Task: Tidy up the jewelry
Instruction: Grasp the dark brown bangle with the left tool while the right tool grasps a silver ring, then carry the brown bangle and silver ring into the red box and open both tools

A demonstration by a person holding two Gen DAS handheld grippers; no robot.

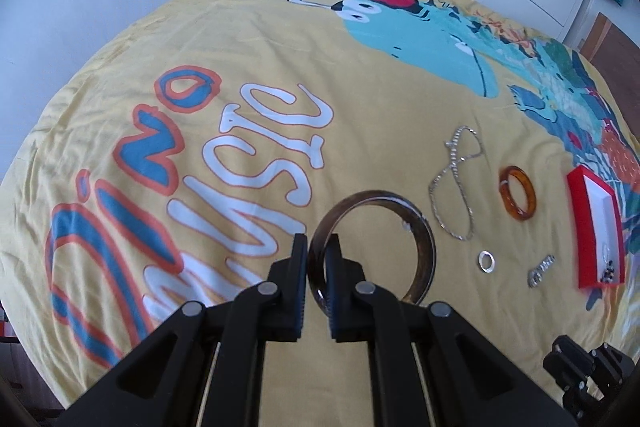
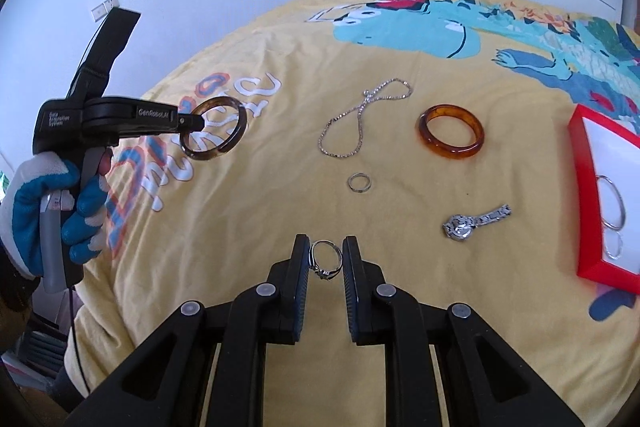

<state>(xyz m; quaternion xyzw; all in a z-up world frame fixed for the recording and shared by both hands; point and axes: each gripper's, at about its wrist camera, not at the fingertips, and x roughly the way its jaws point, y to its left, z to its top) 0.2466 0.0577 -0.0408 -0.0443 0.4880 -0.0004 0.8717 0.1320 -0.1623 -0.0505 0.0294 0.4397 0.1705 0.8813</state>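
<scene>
A dark brown bangle [image 1: 420, 247] hangs above the yellow bedspread [image 1: 248, 39], its rim pinched between the closed jaws of the left hand-held gripper [image 1: 317, 267], which a gloved hand [image 2: 48, 203] holds angled downward. The right hand-held gripper [image 2: 326, 259], also tilted down over the bed, is clamped on a small silver ring [image 2: 326, 261]. A chain necklace [image 2: 360, 119], an amber bangle [image 2: 451, 137], a plain ring [image 2: 359, 183] and a watch [image 2: 474, 223] lie on the bedspread beside a red tray [image 2: 588, 195].

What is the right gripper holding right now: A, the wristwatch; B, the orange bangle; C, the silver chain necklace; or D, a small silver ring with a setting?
D: in the right wrist view the right gripper is shut on the small silver ring, while the orange bangle, necklace and wristwatch lie on the yellow bedspread.
</scene>
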